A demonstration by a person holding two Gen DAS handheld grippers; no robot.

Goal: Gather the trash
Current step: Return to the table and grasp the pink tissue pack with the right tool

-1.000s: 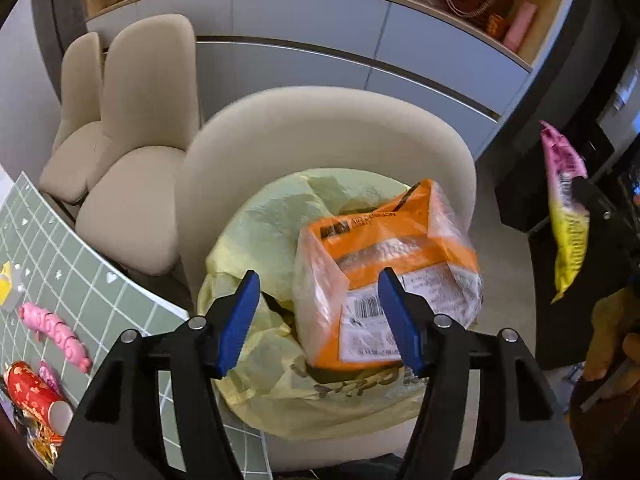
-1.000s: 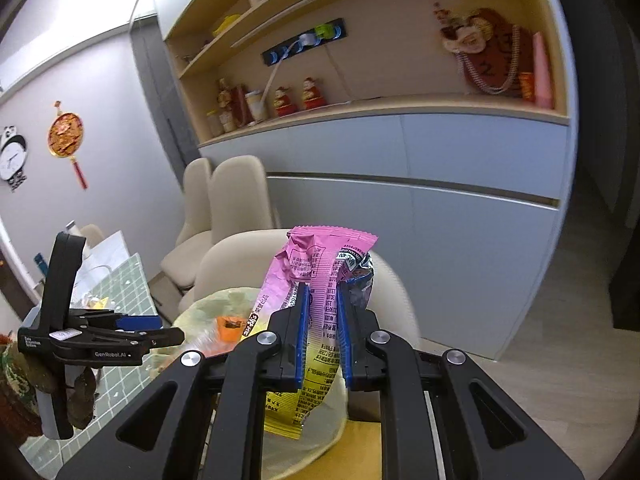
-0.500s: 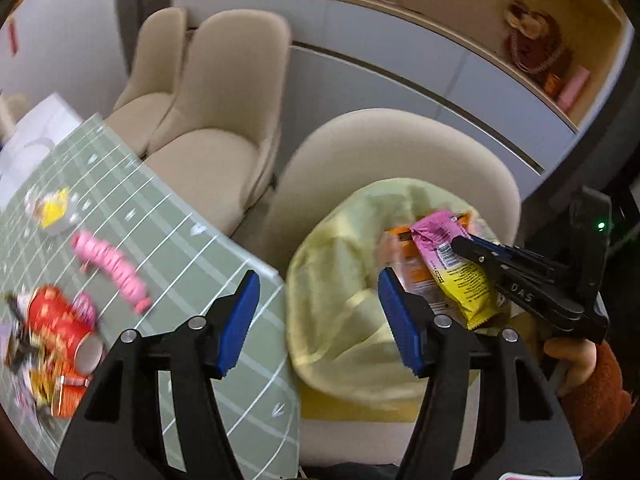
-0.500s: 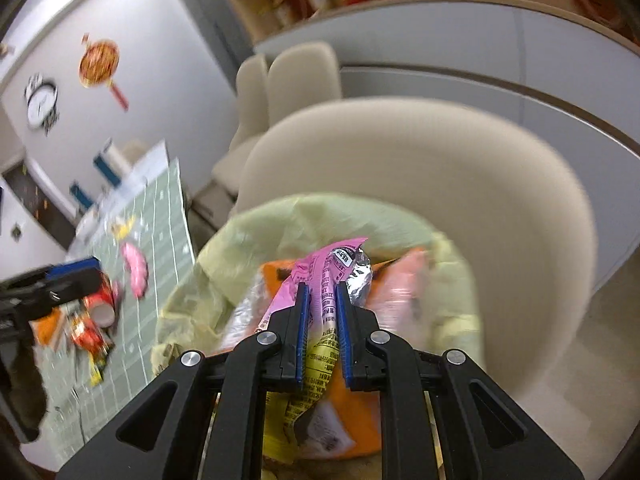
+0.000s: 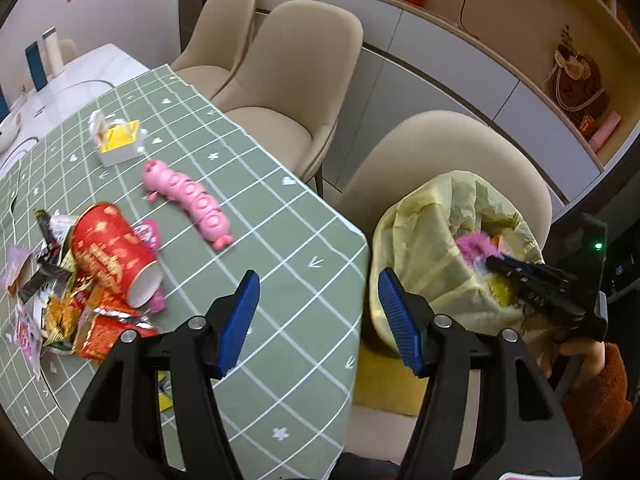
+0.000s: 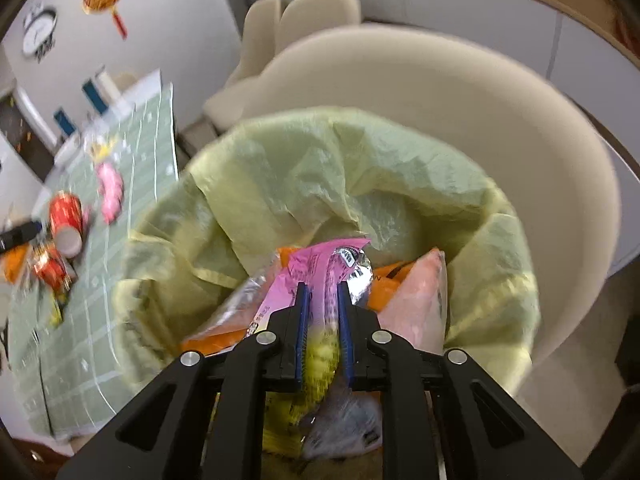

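A yellow-green trash bag (image 6: pixel 360 176) sits open on a beige chair (image 6: pixel 520 128); it also shows in the left wrist view (image 5: pixel 432 240). My right gripper (image 6: pixel 322 292) is shut on a pink and yellow snack wrapper (image 6: pixel 316 276) and holds it inside the bag's mouth, above an orange packet (image 6: pixel 384 292). My left gripper (image 5: pixel 320 300) is open and empty above the table's corner. A red paper cup (image 5: pixel 112 252), a pink pig toy (image 5: pixel 192 204) and a heap of wrappers (image 5: pixel 56 308) lie on the green checked tablecloth (image 5: pixel 280 320).
A small white and yellow box (image 5: pixel 120 140) lies further back on the table. Two more beige chairs (image 5: pixel 288 92) stand along the table's far side. Grey cabinets (image 5: pixel 460 76) with shelves run behind them.
My left gripper has swung left from over the bag to over the table's corner. My right gripper has carried the pink wrapper down into the bag's mouth.
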